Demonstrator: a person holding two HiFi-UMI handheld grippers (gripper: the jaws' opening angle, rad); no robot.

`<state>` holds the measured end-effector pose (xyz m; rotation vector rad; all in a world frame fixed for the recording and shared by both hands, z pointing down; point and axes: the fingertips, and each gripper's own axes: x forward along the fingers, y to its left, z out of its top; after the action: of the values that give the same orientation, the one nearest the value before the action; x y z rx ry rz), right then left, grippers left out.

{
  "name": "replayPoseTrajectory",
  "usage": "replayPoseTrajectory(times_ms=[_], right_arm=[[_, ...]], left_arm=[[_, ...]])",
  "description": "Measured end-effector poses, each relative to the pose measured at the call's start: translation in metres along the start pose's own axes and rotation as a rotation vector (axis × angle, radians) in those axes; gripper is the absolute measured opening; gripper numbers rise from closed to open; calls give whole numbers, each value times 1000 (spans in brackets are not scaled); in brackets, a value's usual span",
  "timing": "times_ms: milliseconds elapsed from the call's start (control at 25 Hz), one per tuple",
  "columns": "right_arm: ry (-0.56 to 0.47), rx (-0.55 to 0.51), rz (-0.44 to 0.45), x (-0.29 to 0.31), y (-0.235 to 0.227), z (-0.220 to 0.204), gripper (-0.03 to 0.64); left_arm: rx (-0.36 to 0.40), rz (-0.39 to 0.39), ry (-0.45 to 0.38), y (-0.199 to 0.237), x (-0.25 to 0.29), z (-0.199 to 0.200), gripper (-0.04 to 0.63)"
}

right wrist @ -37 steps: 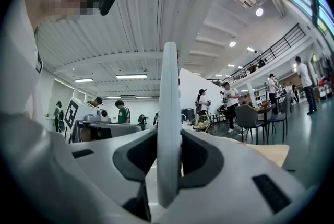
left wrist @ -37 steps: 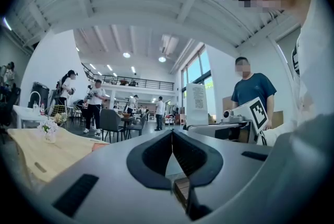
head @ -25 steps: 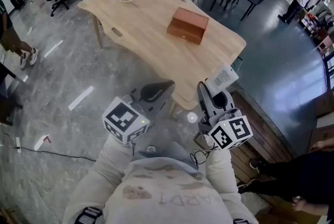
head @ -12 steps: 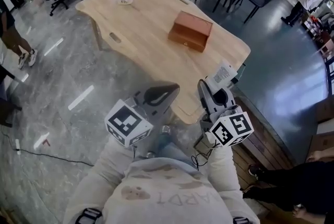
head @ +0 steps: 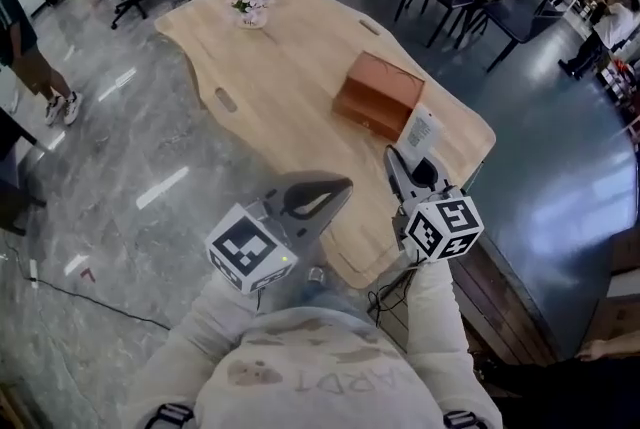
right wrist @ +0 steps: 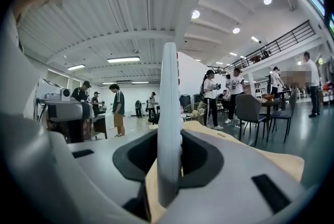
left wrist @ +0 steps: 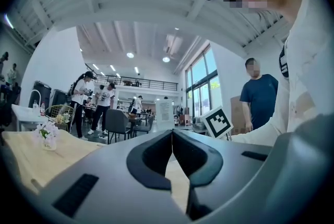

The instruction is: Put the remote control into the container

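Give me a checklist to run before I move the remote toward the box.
1. Remote control gripped: ok, clamped edge-on between the jaws of the right hand-held gripper.
2. Container located: ok, a brown box on the table.
3. Container open: not ok, its lid looks shut.
4. Left hand-held gripper free to help: ok, jaws together with nothing between them.
5. Remote control above the container: cannot tell. In the head view it shows beside the box's near corner, but its height is unclear.
6. Table around the container free of obstacles: ok, the flower vase stands at the far end.
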<state>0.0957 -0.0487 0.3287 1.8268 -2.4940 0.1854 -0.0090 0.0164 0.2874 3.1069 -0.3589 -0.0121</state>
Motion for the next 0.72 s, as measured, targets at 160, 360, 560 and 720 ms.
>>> replayPoseTrajectory(times_ms=[160, 360, 560, 720], right_arm=[[59, -20, 24, 41, -30, -10, 106], [123, -45, 43, 81, -62, -24, 106], [179, -54, 51, 115, -100, -39, 106], [240, -80, 59, 142, -126, -60, 106]], left_arm=[[-3, 19, 11, 23, 18, -1, 13], [-15, 40, 16, 47, 36, -3, 13], [-25, 63, 36, 71, 59, -8, 14], [-23, 77, 55, 88, 75, -15, 14]])
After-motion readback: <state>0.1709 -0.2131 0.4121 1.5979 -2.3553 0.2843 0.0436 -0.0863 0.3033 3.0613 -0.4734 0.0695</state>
